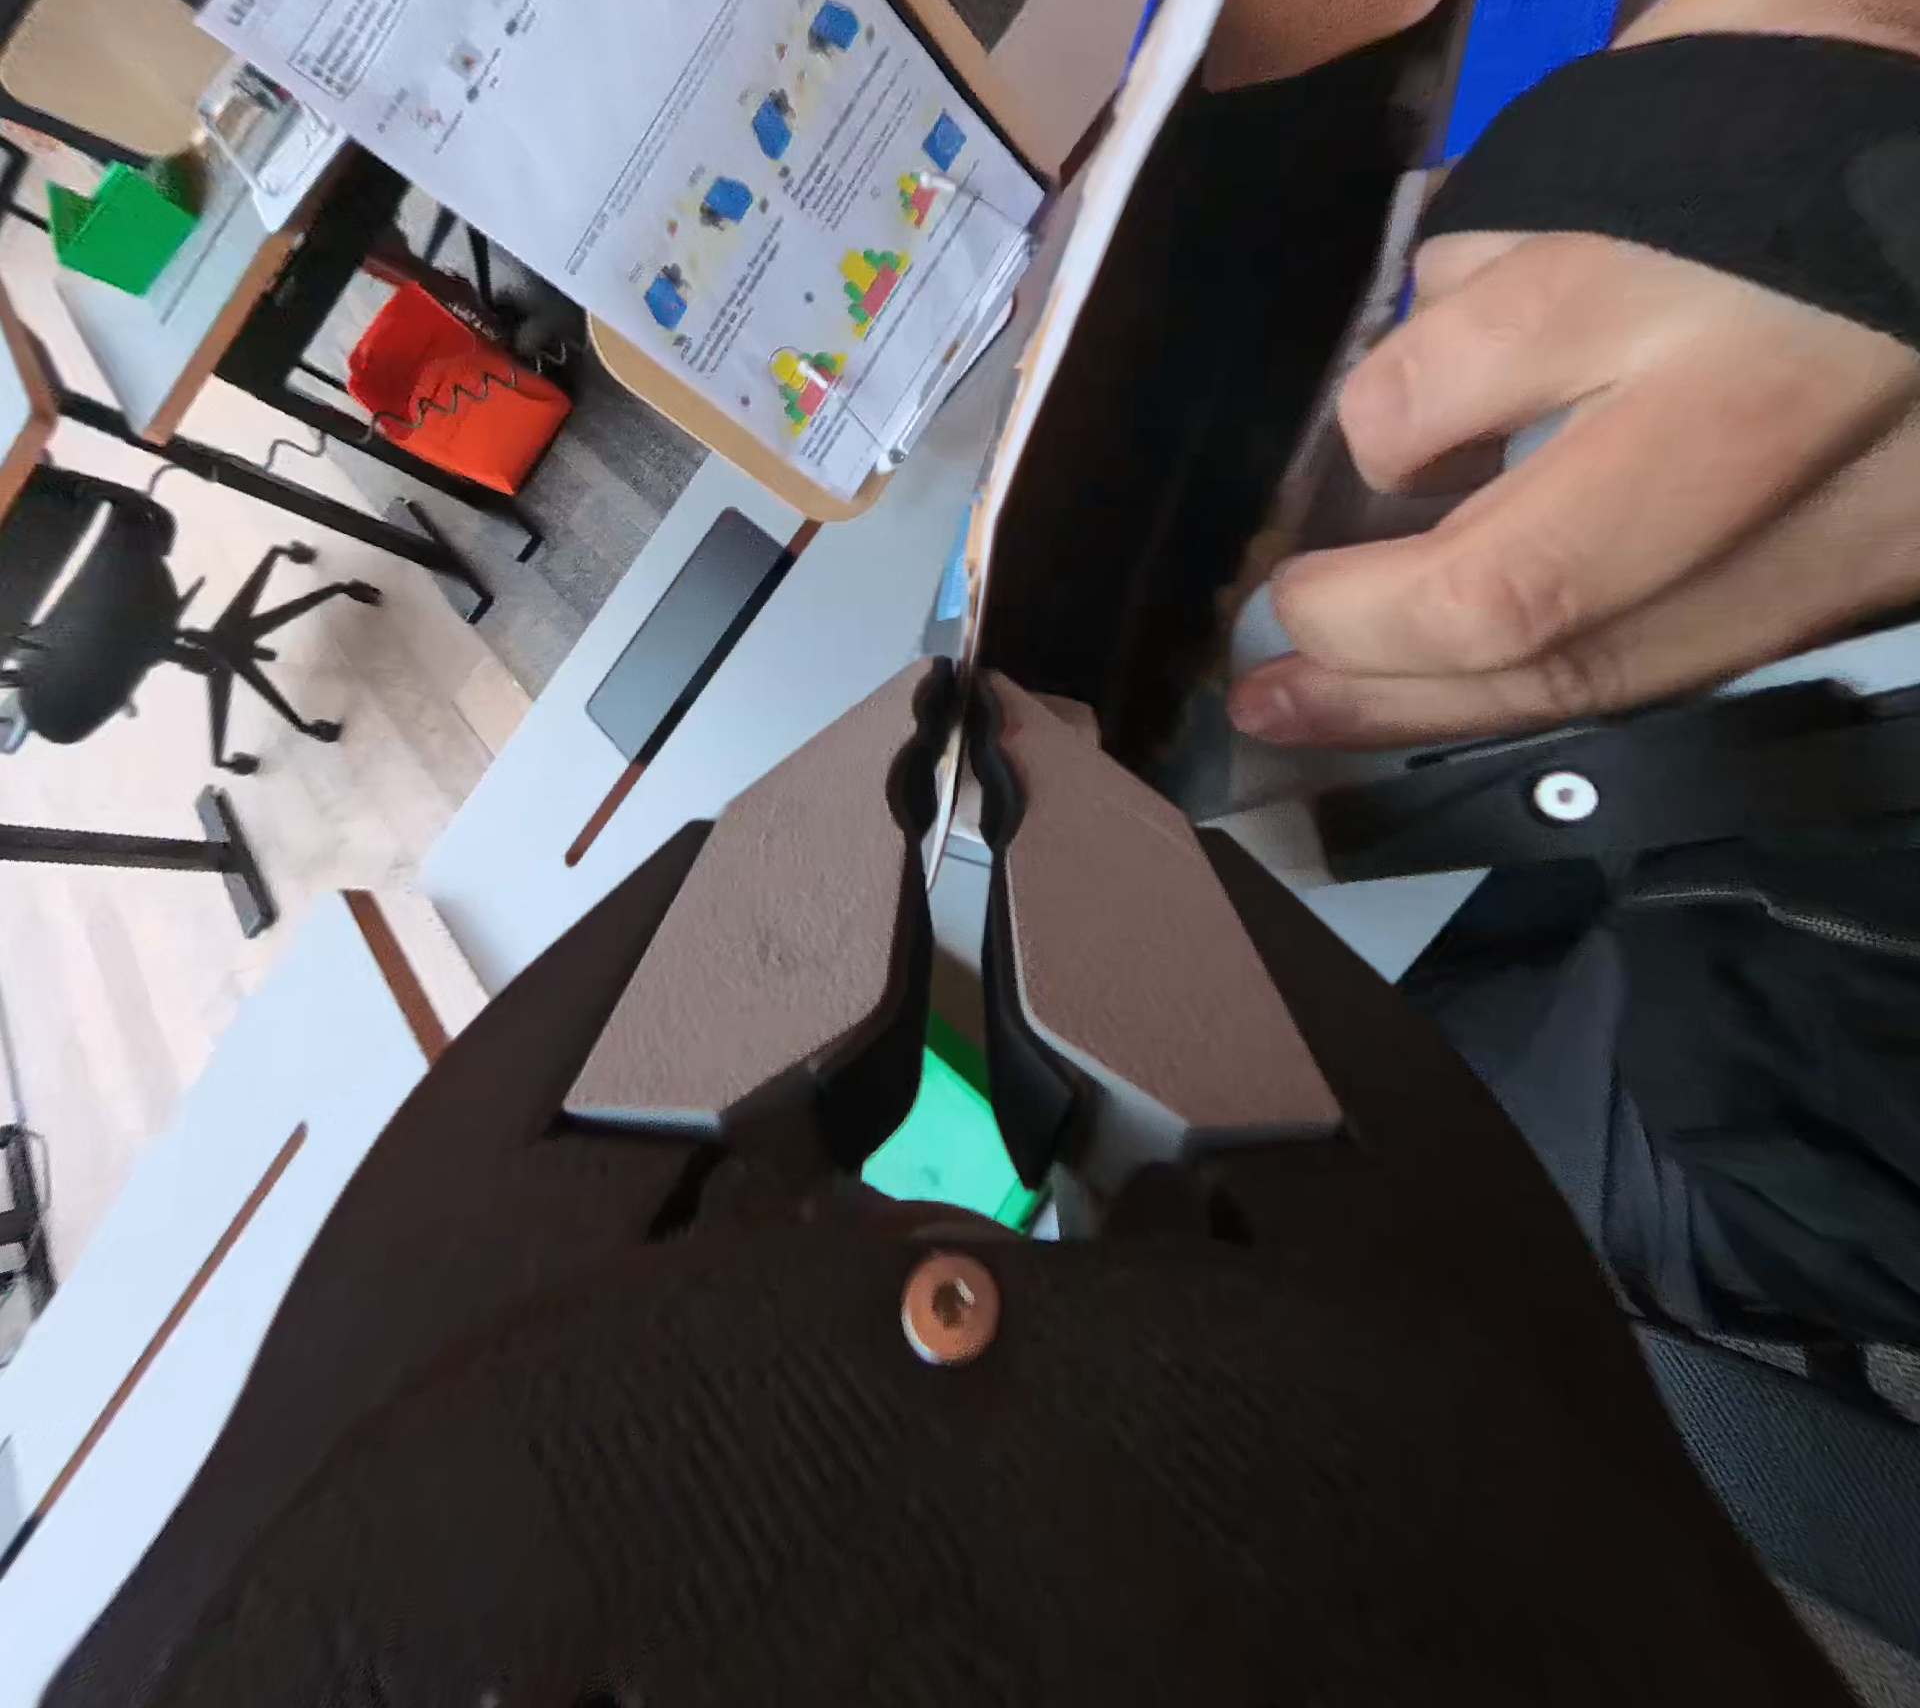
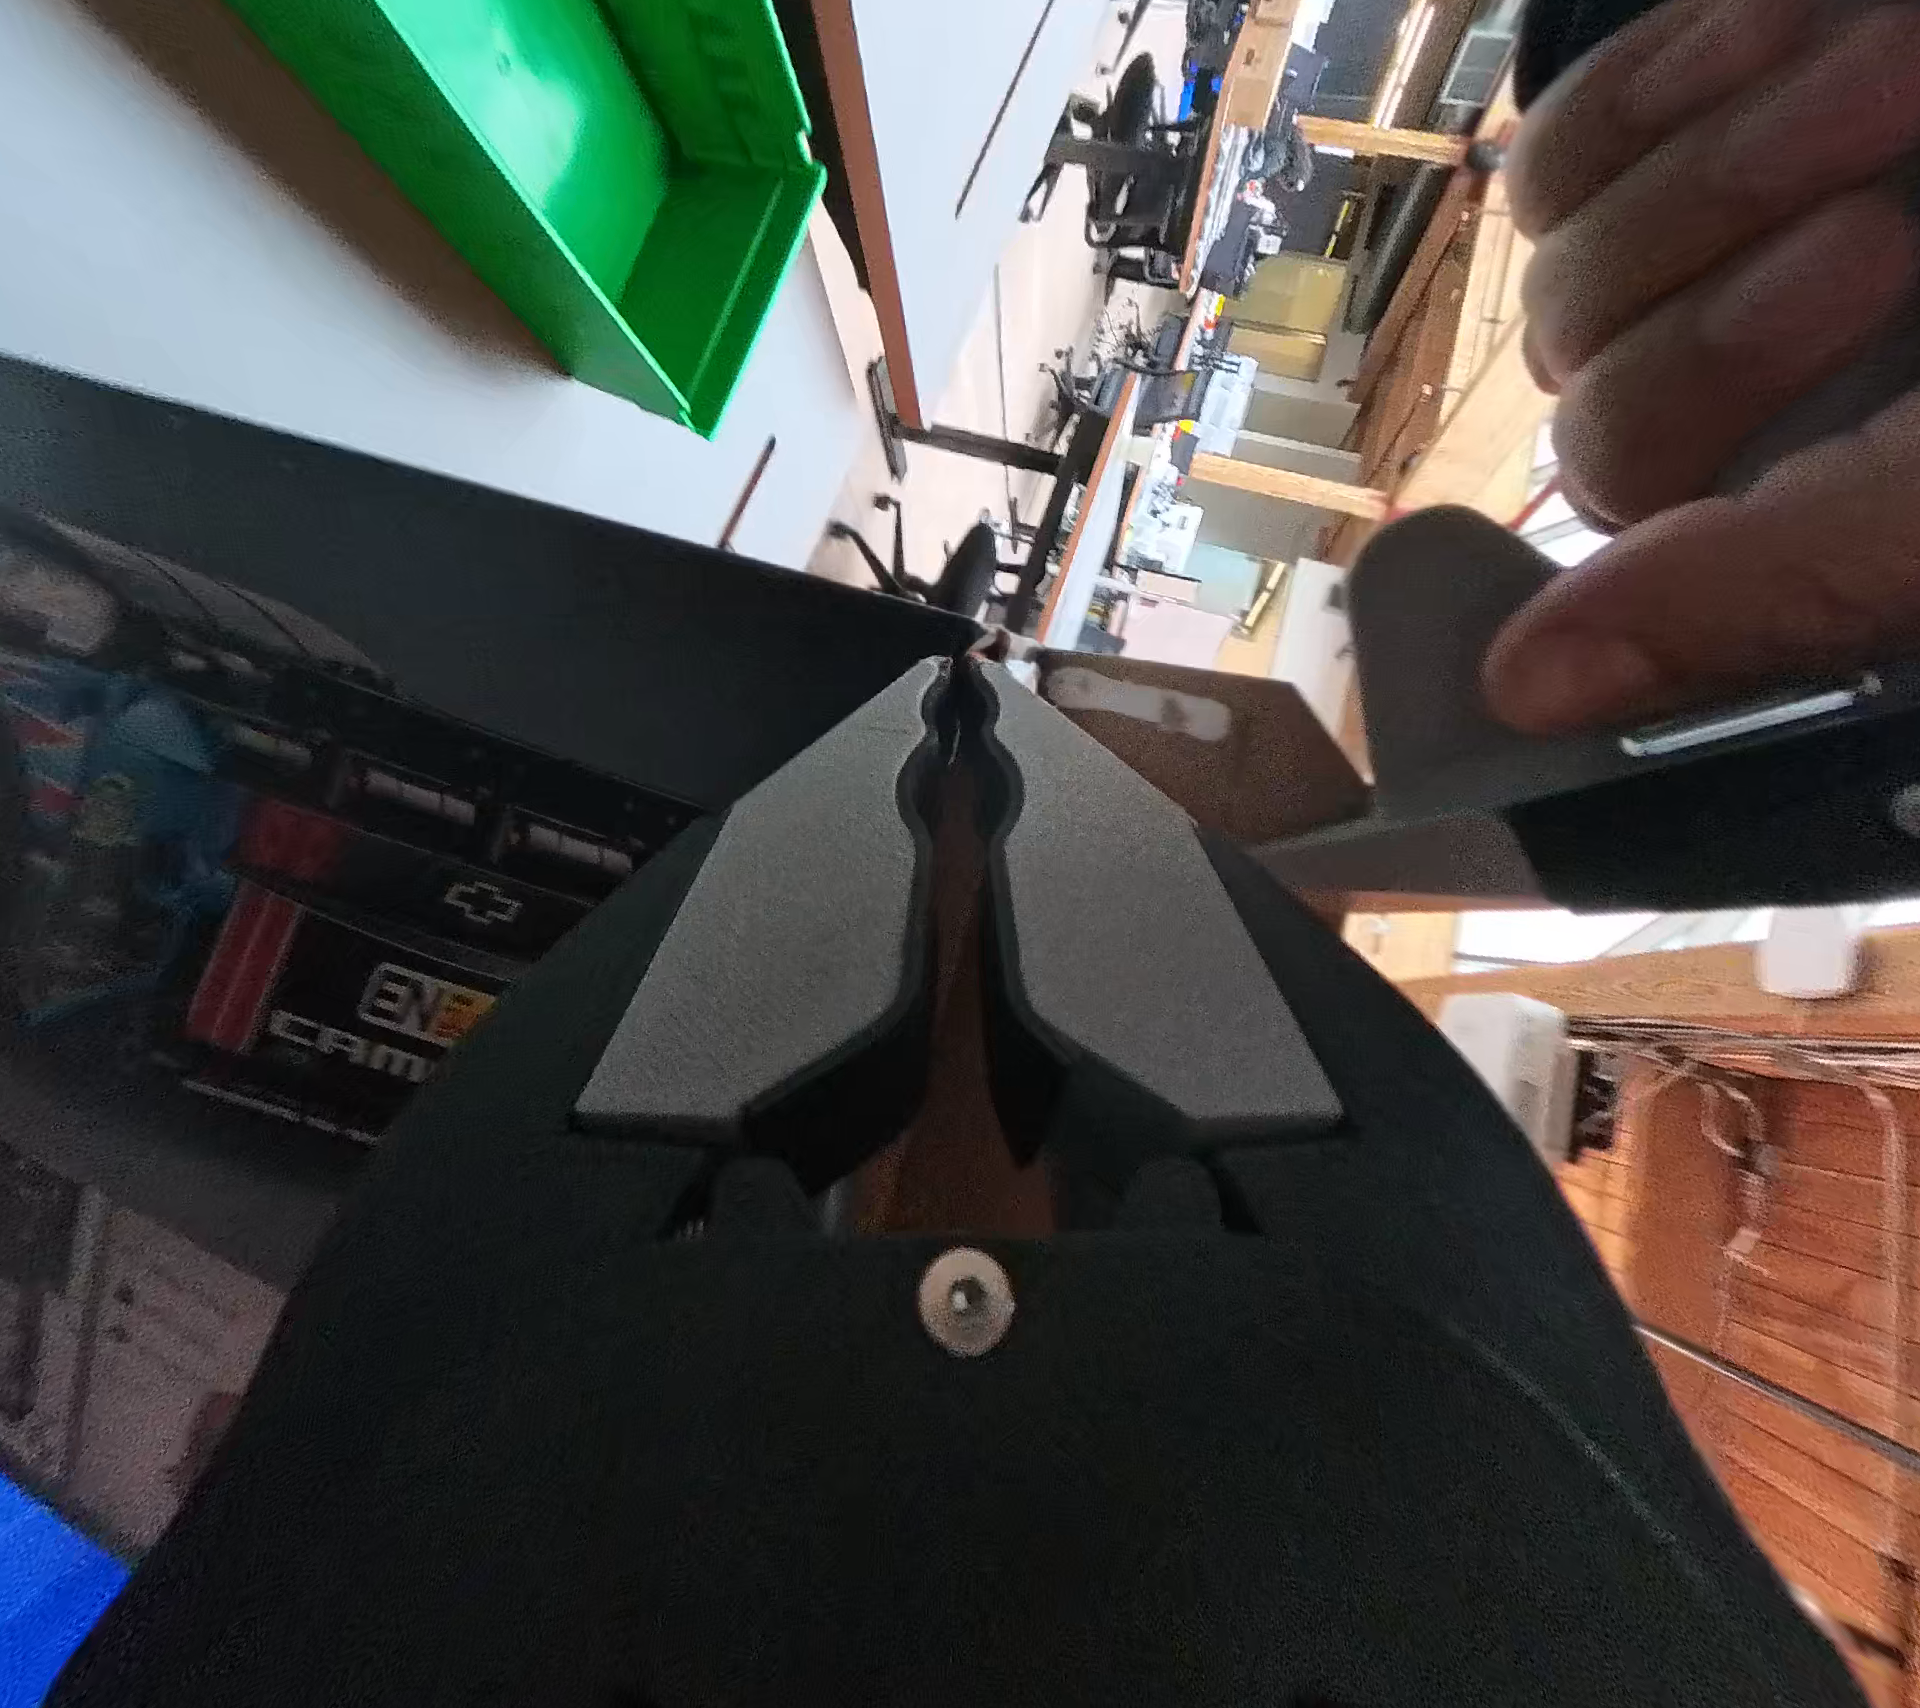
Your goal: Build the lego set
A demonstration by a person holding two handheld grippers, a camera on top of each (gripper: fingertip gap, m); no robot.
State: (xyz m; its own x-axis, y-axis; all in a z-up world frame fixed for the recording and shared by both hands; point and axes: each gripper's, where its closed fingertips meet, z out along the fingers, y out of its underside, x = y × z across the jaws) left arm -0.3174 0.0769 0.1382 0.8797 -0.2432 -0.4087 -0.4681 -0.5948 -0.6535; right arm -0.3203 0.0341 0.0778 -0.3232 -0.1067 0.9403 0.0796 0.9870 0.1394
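left gripper [image 1: 964,702] clenched on the thin edge of the lego box's [image 1: 1195,370] opened cardboard wall, box lifted and tilted, dark interior facing the camera. right gripper [image 2: 961,687] also clenched, pinching a thin edge at the corner of the printed box side [image 2: 343,889], apparently the same box. a green bin [image 2: 499,100] sits on the white table [image 2: 156,256] beyond; an instruction sheet [image 1: 623,100] stands on a clear holder past the box.

risks, as judged:
- both grips are on thin card only; pulling apart could tear the flap or let it slip.
- box is tipped; contents could spill past the bin.

unclear:
- no bricks or bags visible; interior too dark.
- motion blur throughout.
- the box runs out of frame.
- a bare hand [image 1: 1579,515] on the other tool's handle covers the box's far side.
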